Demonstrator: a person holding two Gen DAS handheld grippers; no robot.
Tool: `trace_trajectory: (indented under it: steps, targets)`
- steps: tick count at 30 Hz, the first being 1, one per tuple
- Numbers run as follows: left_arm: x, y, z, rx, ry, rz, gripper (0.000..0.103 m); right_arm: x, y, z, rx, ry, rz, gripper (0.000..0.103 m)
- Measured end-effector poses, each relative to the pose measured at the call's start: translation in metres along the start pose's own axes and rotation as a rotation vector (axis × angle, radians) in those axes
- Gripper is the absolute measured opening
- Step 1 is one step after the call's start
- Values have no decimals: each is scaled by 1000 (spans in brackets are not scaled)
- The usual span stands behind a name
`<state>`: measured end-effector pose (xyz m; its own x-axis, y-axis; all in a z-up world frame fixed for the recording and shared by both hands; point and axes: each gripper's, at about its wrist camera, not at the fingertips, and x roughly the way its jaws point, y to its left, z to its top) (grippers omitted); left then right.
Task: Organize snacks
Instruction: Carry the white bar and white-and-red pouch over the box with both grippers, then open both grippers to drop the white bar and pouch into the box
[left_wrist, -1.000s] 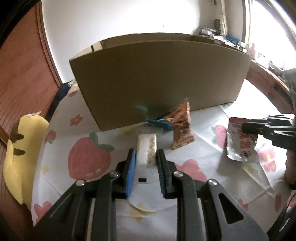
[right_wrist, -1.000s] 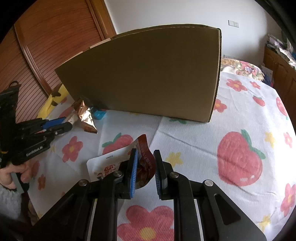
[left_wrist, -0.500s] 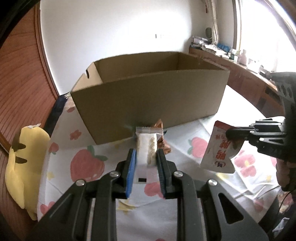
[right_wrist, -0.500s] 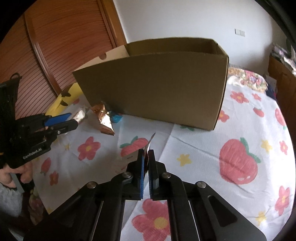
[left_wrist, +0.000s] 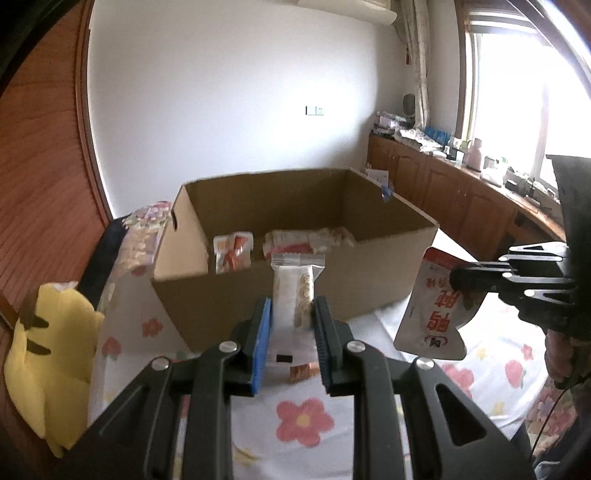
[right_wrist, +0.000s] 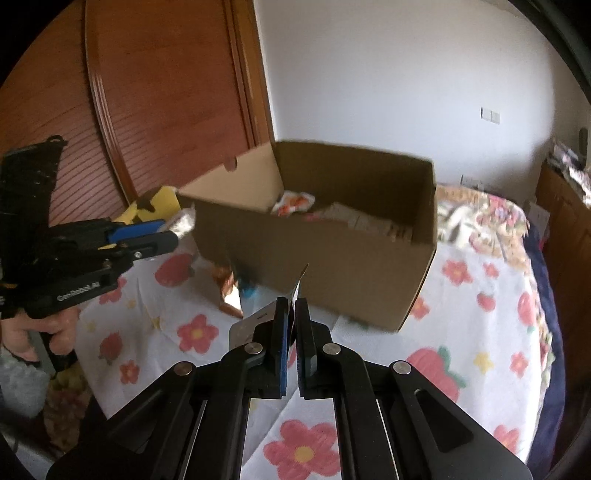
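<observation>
Two claws raised w/ snacks, left claw (left_wrist: 291, 325) upright packet (left_wrist: 295, 291), right claw (right_wrist: 292, 317) pouch (left_wrist: 436, 306)

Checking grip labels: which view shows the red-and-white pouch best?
The left wrist view: the red-and-white pouch hangs face-on from the right gripper, print visible. The right wrist view shows it edge-on, one corner beside the fingers.

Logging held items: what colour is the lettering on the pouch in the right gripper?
Red lettering on a silver-white pouch, clearest in the left wrist view.

You are facing the cardboard box (left_wrist: 295, 295) sitting on the table (left_wrist: 303, 424). Snack packets (left_wrist: 232, 253) are lying inside it. A foil packet (right_wrist: 229, 291) is lying just before its front wall.
</observation>
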<state>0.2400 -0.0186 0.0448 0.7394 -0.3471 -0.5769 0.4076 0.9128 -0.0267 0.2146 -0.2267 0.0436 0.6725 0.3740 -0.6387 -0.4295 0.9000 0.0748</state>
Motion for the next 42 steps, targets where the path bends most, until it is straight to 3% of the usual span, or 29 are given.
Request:
trace_trajectory:
  steps: [9,17,23,29,34,42]
  targets:
    - [10,16,54,-22,-69,-10,21,-16,-4,52,-55,-85,-30,1]
    - [35,31,72,-38,-87,-3,21,-1,-9,77,-70,-134,-52,1]
    - [67,36,68,-56,-58,3,21,25,-20,87,-59,-134,-85,1]
    - [90,37,59,-66,-30,-7,22,46,-43,74,37,-117,-87,1]
    - [95,29,53,-48,-17,6,36,55,-51,65,69,-109,-109,2]
    - [86,25,40,-64,-17,-7,43,61,-56,57,102,-93,-134,10]
